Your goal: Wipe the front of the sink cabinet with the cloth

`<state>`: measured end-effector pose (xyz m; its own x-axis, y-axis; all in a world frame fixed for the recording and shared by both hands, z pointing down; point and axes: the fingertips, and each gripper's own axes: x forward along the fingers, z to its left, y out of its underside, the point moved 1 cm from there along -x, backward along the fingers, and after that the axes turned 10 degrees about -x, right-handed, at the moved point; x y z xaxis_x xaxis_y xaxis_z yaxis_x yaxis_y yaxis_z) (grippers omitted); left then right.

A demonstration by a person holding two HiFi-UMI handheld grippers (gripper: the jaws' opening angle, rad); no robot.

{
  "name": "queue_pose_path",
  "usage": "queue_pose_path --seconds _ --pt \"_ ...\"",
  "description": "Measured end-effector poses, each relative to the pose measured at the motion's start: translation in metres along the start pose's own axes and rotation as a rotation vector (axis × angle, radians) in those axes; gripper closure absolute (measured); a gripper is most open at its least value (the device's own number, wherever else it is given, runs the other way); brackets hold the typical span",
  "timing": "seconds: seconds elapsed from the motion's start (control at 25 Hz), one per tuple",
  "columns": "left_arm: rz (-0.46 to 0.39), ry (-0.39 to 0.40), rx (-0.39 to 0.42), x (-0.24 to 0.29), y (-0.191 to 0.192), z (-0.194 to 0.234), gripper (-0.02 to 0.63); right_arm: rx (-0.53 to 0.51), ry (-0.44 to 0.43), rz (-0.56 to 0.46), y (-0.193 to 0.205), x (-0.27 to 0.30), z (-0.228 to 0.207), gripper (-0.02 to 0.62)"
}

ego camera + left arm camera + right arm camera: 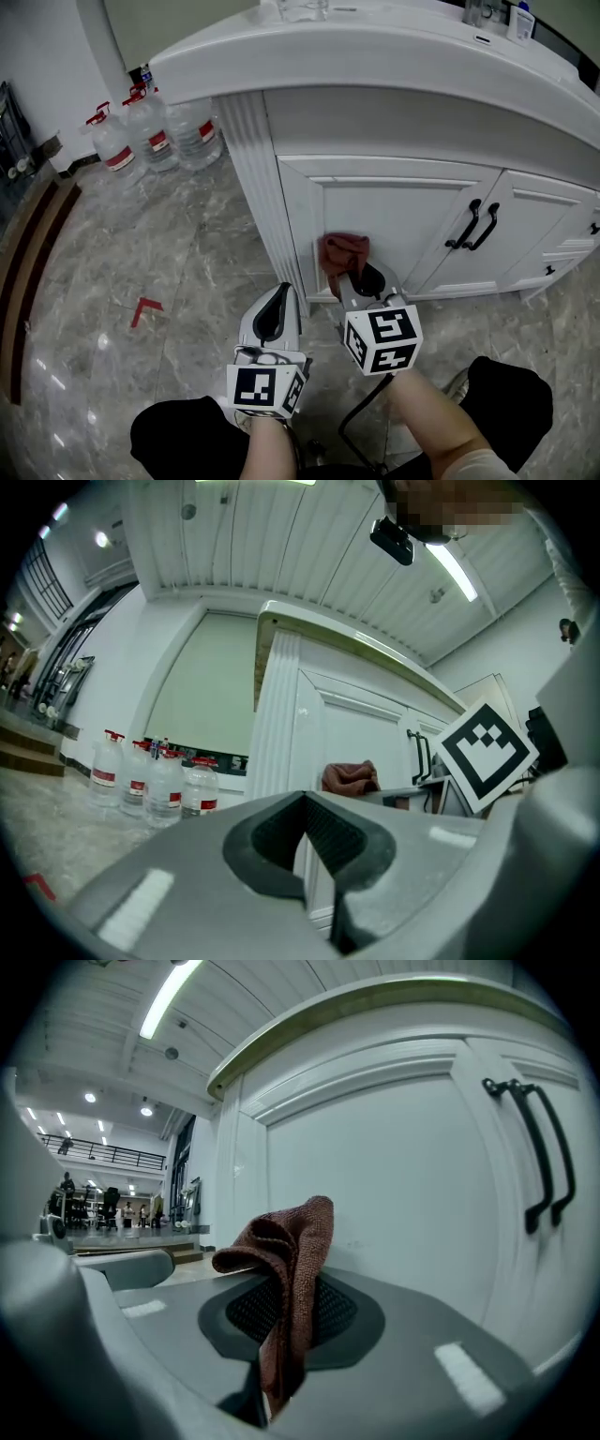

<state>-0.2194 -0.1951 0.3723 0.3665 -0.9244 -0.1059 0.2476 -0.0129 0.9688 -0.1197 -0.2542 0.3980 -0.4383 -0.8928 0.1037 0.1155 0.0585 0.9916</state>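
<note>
Right gripper view: right tongs (286, 1312) clamp cloth (289, 1237) by cabinet (394, 1176).

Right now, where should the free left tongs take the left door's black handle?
Likely mid-bar on the handle, left tongs coming straight at the door and closing sideways: it's an upright bar standing off the panel, fixed at both ends.

Grey marble floor (187, 244); water bottles (155, 131) by white wall (47, 56); ceiling strip light (167, 997)

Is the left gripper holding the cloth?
No, the left gripper's jaws are shut on nothing; the reddish-brown cloth is pinched in the right gripper.
</note>
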Motion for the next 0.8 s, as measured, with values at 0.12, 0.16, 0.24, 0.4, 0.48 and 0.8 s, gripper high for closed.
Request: queue_pose_path --seconds 0.12,0.16,0.24,0.4,0.48,0.8 --pt "0.013 0.037 0.004 0.009 0.004 -0.019 0.606 0.004 0.05 0.01 0.004 -0.015 -0.029 0.514" --pt "0.016 0.049 0.007 0.011 0.006 -0.026 0.606 0.004 0.066 0.012 0.005 -0.02 -0.038 0.514" --pt "0.023 0.068 0.011 0.016 0.009 -0.036 0.606 0.004 0.099 0.014 0.006 -0.031 -0.057 0.514" --pt "0.044 0.091 0.012 0.023 0.016 -0.054 0.606 0.015 0.159 0.02 0.009 -0.05 -0.091 0.514" --pt "0.05 0.102 0.014 0.026 0.022 -0.061 0.606 0.024 0.187 0.025 0.011 -0.059 -0.105 0.514" --pt "0.062 0.108 -0.012 0.028 0.038 -0.07 0.606 0.04 0.273 0.051 0.024 -0.084 -0.138 0.514"
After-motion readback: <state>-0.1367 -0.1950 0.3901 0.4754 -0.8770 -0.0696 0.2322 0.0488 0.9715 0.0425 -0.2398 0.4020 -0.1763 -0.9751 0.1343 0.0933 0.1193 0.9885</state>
